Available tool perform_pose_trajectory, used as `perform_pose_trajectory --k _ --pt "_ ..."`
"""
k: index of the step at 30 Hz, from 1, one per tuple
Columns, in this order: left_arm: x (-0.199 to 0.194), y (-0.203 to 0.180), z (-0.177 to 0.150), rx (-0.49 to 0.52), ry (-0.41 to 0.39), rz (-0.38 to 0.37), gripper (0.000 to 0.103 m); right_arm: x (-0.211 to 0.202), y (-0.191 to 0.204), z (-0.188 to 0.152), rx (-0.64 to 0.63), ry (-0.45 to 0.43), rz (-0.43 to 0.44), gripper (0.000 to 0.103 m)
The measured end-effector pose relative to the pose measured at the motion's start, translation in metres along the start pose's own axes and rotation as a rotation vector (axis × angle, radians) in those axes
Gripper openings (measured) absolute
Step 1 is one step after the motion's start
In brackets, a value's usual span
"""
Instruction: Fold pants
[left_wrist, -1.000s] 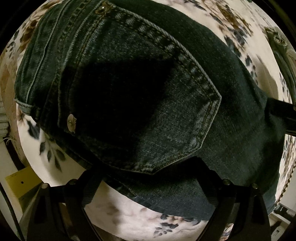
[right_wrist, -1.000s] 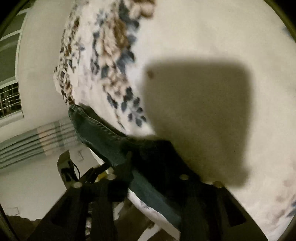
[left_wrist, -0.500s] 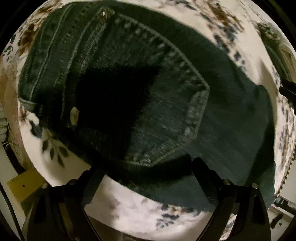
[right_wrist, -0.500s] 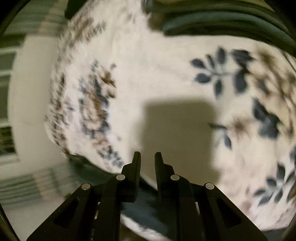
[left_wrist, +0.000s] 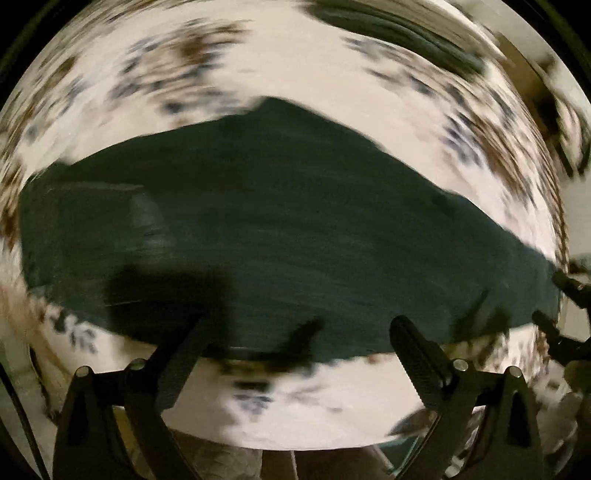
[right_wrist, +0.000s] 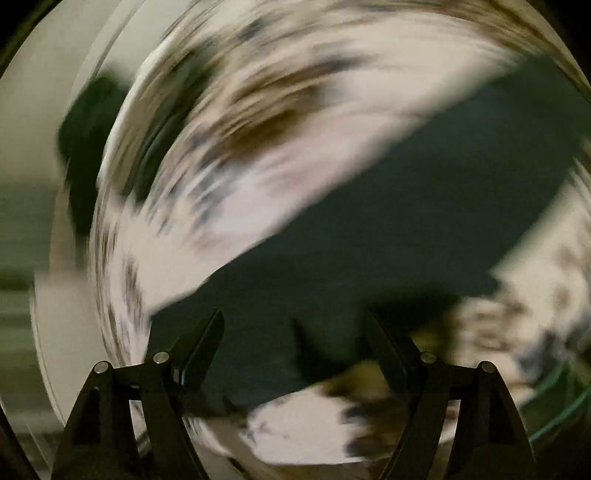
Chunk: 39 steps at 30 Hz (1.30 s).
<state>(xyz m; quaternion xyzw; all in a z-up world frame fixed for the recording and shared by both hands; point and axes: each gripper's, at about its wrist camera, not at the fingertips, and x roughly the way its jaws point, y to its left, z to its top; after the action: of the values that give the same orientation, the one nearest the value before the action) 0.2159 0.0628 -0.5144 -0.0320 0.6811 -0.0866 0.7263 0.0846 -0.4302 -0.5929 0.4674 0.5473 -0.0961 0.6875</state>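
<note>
Pants (left_wrist: 295, 229) flat, both grippers — fingers apart

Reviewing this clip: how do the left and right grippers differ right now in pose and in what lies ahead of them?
The left gripper faces the dark jeans lying as a broad horizontal band; from the right gripper they run as a diagonal strip. The left view is moderately blurred; the right view is heavily smeared, suggesting faster motion. The right gripper also shows in the left view. Shared: both are open, empty, above the floral cloth.

A floral-printed white cloth (left_wrist: 295, 59) covered the surface, and dark denim pants (left_wrist: 280, 229) lay flat directly on it.
</note>
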Motion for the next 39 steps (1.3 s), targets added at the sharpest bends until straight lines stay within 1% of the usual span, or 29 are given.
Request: perform_pose_trajectory --k 1,2,3,4,5,7,8,9,10,11,13,14,16,17,19,20,21,22,23,24,26,29,31,33,34,36,39 --pt "0.001 -0.014 0.001 0.019 0.002 -0.003 0.101 -0.015 -0.041 0.005 0.109 -0.052 0.016 0.081" --pt "0.008 -0.034 -0.001 0.051 0.011 -0.015 0.101 -0.023 -0.071 0.011 0.183 -0.085 0.05 0.081" --pt "0.014 -0.049 -0.002 0.068 0.018 -0.021 0.101 -0.032 -0.109 0.018 0.273 -0.131 0.102 0.081" --pt "0.019 -0.059 -0.002 0.075 0.022 -0.023 0.101 -0.037 -0.13 0.025 0.313 -0.158 0.124 0.081" --pt "0.031 -0.079 -0.002 0.087 0.027 -0.036 0.101 -0.041 -0.16 0.035 0.363 -0.206 0.164 0.081" --pt "0.043 -0.106 0.002 0.101 0.028 -0.047 0.101 -0.043 -0.208 0.057 0.418 -0.274 0.227 0.081" --pt "0.054 -0.121 0.003 0.109 0.027 -0.05 0.101 -0.041 -0.225 0.067 0.428 -0.304 0.255 0.081" --pt "0.061 -0.131 0.003 0.114 0.027 -0.062 0.101 -0.041 -0.24 0.08 0.43 -0.324 0.272 0.081" --pt "0.072 -0.145 0.006 0.124 0.016 -0.072 0.101 -0.038 -0.252 0.092 0.421 -0.349 0.315 0.08" --pt "0.079 -0.152 0.006 0.141 -0.002 -0.06 0.102 -0.037 -0.255 0.098 0.412 -0.363 0.342 0.081" --pt "0.091 -0.164 0.008 0.165 -0.024 0.001 0.103 -0.037 -0.251 0.112 0.379 -0.373 0.379 0.08" --pt "0.092 -0.164 0.008 0.16 -0.037 0.012 0.103 -0.039 -0.247 0.117 0.354 -0.379 0.416 0.077" --pt "0.09 -0.161 0.008 0.145 -0.06 0.007 0.103 -0.045 -0.236 0.128 0.303 -0.384 0.469 0.075" --pt "0.089 -0.16 0.007 0.146 -0.063 0.004 0.103 -0.047 -0.232 0.131 0.285 -0.388 0.47 0.075" --pt "0.089 -0.159 0.005 0.141 -0.063 -0.008 0.103 -0.041 -0.232 0.136 0.272 -0.379 0.432 0.073" --pt "0.089 -0.156 0.007 0.132 -0.06 -0.011 0.103 -0.036 -0.237 0.139 0.283 -0.367 0.405 0.06" --pt "0.088 -0.155 0.007 0.125 -0.055 -0.011 0.103 -0.032 -0.248 0.142 0.303 -0.35 0.393 0.051" --pt "0.09 -0.155 0.01 0.115 -0.046 -0.003 0.103 -0.026 -0.257 0.144 0.335 -0.336 0.406 0.037" --pt "0.092 -0.156 0.012 0.108 -0.038 0.008 0.103 -0.025 -0.262 0.144 0.35 -0.333 0.421 0.026" --pt "0.092 -0.157 0.014 0.106 -0.031 0.021 0.103 -0.028 -0.264 0.144 0.348 -0.337 0.419 0.021" --pt "0.093 -0.158 0.019 0.099 -0.011 0.044 0.103 -0.038 -0.252 0.14 0.293 -0.357 0.363 0.014" --pt "0.094 -0.167 0.022 0.093 0.005 0.051 0.103 -0.059 -0.231 0.137 0.234 -0.385 0.334 0.012" --pt "0.086 -0.172 0.026 0.082 0.003 0.022 0.103 -0.077 -0.212 0.132 0.186 -0.403 0.315 0.012" --pt "0.074 -0.169 0.029 0.06 -0.015 -0.006 0.103 -0.098 -0.186 0.122 0.103 -0.425 0.288 0.012" --pt "0.067 -0.165 0.029 0.054 -0.024 -0.013 0.103 -0.112 -0.179 0.123 0.068 -0.431 0.285 0.012" --pt "0.051 -0.157 0.027 0.039 -0.046 -0.027 0.103 -0.126 -0.151 0.115 -0.001 -0.433 0.281 0.012" --pt "0.025 -0.135 0.024 0.011 -0.071 -0.051 0.103 -0.133 -0.084 0.091 -0.155 -0.417 0.269 0.012"
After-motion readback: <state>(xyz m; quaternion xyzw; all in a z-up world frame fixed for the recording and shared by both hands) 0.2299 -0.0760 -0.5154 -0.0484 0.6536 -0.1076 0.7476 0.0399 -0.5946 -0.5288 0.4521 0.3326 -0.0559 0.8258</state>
